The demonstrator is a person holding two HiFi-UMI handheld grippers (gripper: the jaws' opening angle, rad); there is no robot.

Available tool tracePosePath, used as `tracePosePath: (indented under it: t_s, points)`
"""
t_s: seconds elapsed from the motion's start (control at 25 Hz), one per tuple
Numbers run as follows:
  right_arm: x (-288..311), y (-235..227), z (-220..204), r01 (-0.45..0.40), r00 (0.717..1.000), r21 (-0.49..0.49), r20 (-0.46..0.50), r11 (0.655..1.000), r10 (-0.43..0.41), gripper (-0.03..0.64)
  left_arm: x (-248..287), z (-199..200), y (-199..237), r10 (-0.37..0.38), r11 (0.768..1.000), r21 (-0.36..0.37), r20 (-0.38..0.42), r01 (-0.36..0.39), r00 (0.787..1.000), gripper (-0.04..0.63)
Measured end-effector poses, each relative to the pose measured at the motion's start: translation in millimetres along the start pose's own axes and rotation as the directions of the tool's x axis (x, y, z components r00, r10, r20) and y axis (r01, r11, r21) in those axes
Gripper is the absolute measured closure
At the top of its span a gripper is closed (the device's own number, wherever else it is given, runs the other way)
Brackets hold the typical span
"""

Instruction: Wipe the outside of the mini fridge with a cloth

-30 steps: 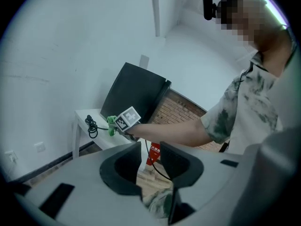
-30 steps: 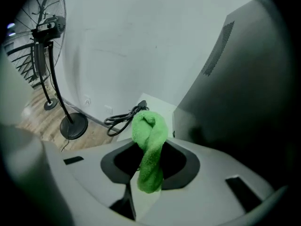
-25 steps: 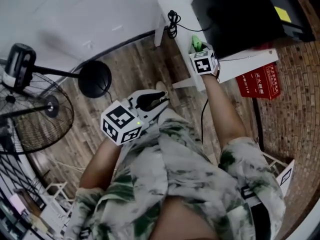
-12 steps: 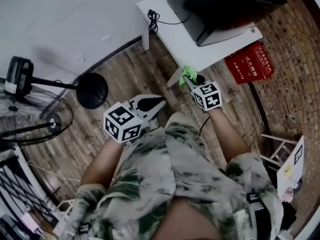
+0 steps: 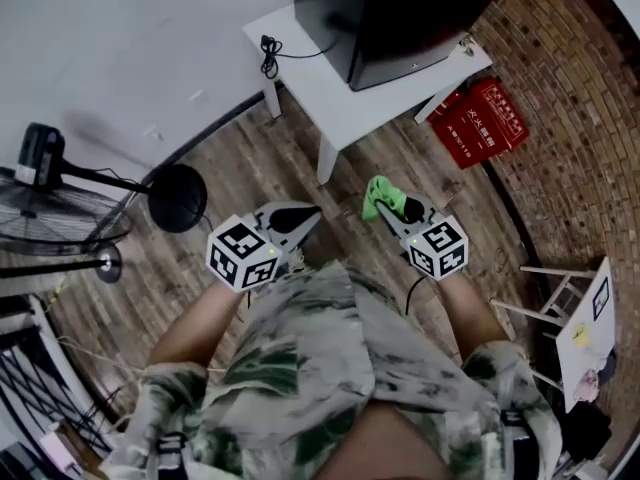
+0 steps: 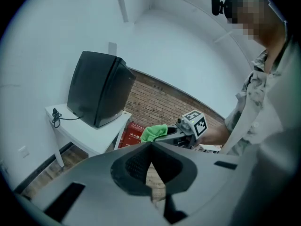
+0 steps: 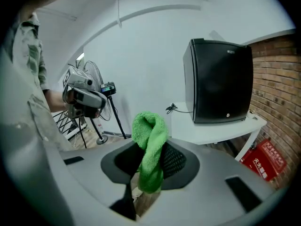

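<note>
Green cloth (image 7: 150,140) pinched by outstretched right tool (image 5: 402,211).

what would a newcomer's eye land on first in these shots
The bright green cloth pinched in the right gripper, just in front of the person, stands out most against the wood floor. Next comes the black mini fridge on the white table by the pale wall. A red box sits low beside the table, against the brick wall.
</note>
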State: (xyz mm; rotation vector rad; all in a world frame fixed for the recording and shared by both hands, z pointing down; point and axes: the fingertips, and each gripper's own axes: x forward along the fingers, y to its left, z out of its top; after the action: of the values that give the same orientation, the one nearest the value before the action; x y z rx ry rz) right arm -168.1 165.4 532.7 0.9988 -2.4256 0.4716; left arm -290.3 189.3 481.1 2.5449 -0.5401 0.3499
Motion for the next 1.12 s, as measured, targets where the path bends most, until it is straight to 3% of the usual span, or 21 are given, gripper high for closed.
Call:
tracePosePath:
  t_s: [0.2,0.48,0.8,1.12]
  points:
    - [-88.7,-0.8,-15.9,-0.029,0.996,-0.013,0.081,0.999,0.03,0.502,39.9,-5.6,-76.8,0.005,0.999,0.048,0.03,-0.006,1.0,0.571]
    - [-174.0,7.8,-43.6,-0.054,0.986,-0.033,0.155,0.998,0.058,0.503,77.2,-24.8,-167.0,-0.015,0.999,0.031,0.06,0.013,0.998,0.571]
    - [-240.9,35.8,-70.1,-0.076,0.978,-0.043,0.192,0.996,0.082,0.503,77.6,-68.6,-224.4,0.017,1.0,0.024,-0.014,-0.017,1.0,0.571]
    - [-294.5,44.9,-102.5,-0.047,0.974,-0.017,0.221,0.999,0.05,0.505,101.3,-83.7,-274.5,-0.007,0.999,0.053,-0.051,0.009,0.999,0.571]
